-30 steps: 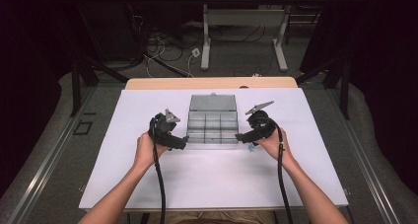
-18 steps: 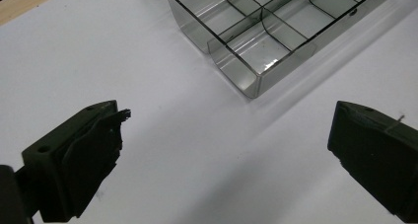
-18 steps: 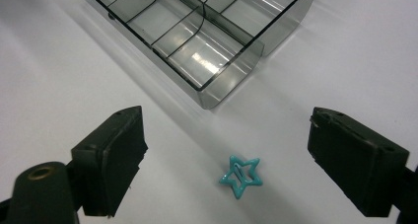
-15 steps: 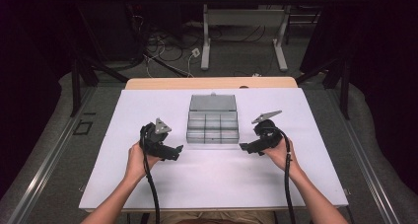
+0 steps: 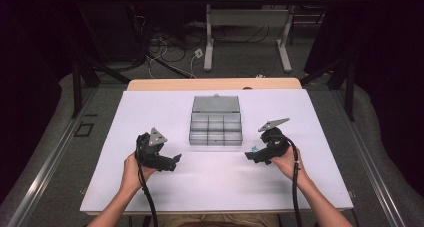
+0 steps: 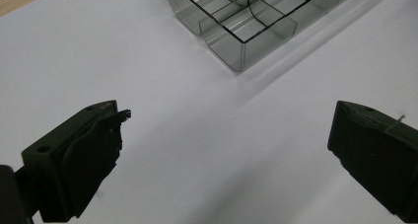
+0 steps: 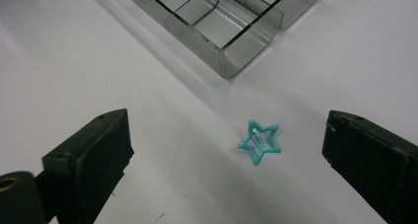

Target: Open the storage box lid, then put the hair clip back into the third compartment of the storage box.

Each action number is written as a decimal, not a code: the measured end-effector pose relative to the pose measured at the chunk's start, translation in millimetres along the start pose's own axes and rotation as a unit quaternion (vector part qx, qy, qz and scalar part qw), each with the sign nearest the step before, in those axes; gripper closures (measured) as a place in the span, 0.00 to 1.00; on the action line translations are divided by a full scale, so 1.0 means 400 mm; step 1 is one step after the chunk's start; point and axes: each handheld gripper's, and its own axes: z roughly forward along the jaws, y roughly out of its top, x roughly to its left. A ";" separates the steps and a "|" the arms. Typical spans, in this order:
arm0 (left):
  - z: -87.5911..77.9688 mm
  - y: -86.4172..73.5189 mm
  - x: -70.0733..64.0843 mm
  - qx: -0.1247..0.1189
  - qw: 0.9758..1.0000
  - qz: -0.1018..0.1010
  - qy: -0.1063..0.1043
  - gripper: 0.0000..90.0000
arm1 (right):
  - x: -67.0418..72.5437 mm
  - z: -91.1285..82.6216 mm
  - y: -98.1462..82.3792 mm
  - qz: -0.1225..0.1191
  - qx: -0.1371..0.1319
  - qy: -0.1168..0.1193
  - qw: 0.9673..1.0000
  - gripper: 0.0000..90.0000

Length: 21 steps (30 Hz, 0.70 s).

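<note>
A clear plastic compartment box [image 5: 215, 143] with its lid folded back stands at the middle of the white table [image 5: 215, 187]. A small teal star-shaped clip [image 7: 260, 141] lies flat on the table just off the box's near right corner [image 7: 246, 46]; it is a tiny speck [image 5: 254, 148] in the high view. My right gripper [image 7: 226, 119] [image 5: 250, 157] points at it. Its jaws have just been opening and stand wide either side of the star without touching it. Left of the box [image 6: 231, 51], my left gripper [image 6: 229, 110] [image 5: 174, 162] has also just opened, with bare table between its jaws.
A wooden strip [image 5: 215, 83] runs along the table's far edge. Beyond it are desk legs [image 5: 209, 47] and cables on the floor. The person's forearms [image 5: 320, 207] come in from the near edge.
Both hands have drawn back from the sides of the box, outward and toward the near edge. Both pairs of jaws stand wider.
</note>
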 end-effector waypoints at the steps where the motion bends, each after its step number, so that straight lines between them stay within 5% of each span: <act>1: -0.003 -0.002 0.001 -0.002 1.000 -0.003 0.001 0.00 | 0.000 0.000 -0.001 -0.002 0.001 0.001 1.000 0.04; 21: -0.033 -0.021 -0.012 -0.012 1.000 0.006 -0.010 0.00 | -0.006 -0.003 -0.006 -0.005 0.000 0.001 1.000 0.00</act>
